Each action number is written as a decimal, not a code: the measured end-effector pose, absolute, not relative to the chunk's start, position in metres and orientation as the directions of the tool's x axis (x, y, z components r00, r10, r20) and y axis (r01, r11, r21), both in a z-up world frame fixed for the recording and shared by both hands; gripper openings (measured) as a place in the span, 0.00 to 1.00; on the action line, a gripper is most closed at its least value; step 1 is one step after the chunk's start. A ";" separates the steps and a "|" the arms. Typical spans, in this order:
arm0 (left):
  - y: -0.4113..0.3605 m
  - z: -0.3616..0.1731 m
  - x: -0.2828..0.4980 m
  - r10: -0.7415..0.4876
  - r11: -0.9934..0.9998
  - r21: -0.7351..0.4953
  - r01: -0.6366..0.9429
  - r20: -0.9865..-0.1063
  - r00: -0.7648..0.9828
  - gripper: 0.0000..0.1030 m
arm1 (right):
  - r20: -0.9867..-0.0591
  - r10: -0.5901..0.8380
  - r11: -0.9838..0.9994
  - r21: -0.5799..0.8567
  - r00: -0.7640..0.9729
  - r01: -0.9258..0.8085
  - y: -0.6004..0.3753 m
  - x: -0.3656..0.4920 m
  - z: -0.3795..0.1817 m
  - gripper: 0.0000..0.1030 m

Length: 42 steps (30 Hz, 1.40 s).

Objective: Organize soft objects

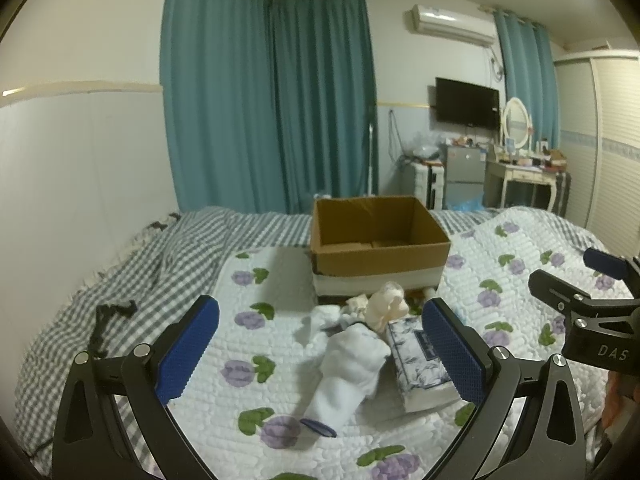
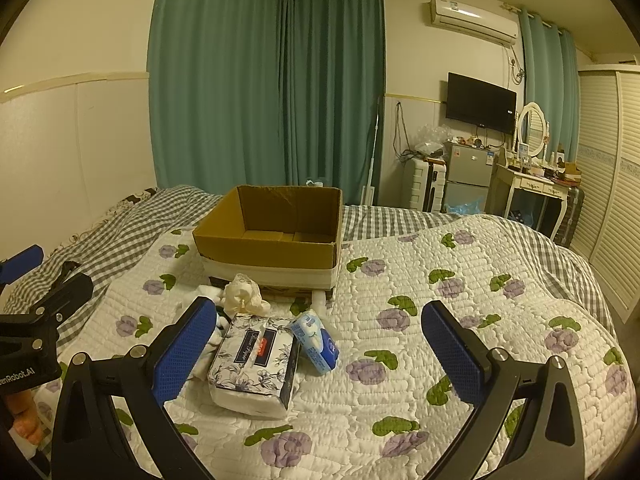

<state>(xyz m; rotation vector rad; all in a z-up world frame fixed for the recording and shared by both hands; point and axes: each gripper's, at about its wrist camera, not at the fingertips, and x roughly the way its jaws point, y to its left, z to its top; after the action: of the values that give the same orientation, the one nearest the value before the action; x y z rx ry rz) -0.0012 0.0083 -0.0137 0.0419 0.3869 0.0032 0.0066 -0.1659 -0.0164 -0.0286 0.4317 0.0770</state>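
— While I hold both tools over the bed, what do you read on my left gripper (image 1: 320, 348)?

— Its blue pads are spread wide with nothing between them. Low in the centre of the left view, a white sock (image 1: 352, 368) lies on the floral quilt (image 1: 500, 280), touching the tissue pack (image 1: 420, 360) to its right.

— And my right gripper (image 2: 320, 350)?

— Spread wide as well, holding nothing. In the right view the tissue pack (image 2: 256, 364) sits lower centre, near the left pad, with a small blue-and-white packet (image 2: 316, 340) leaning against its right side.

— Where is the cardboard box (image 2: 272, 236)?

— Centre of the frame, open-topped, just behind a cream cloth bundle (image 2: 242, 292). I see nothing inside it from here.
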 end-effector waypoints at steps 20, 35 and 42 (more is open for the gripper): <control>0.008 -0.013 -0.001 0.013 0.999 0.045 0.005 -0.382 0.924 1.00 | -0.428 0.070 0.996 -0.018 0.901 -0.086 -0.161 0.010 -0.016 1.00; 0.009 -0.013 0.000 0.012 0.999 0.046 0.006 -0.381 0.924 1.00 | -0.426 0.069 0.996 -0.019 0.902 -0.085 -0.160 0.010 -0.015 1.00; 0.009 -0.009 -0.002 0.012 0.999 0.051 0.008 -0.377 0.926 1.00 | -0.419 0.068 0.996 -0.022 0.905 -0.085 -0.159 0.008 -0.010 1.00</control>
<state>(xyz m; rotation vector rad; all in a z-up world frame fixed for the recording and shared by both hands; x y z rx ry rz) -0.0025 0.0092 -0.0093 0.0521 0.3868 0.0018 0.0076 -0.1591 -0.0100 -0.0402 0.4318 0.0786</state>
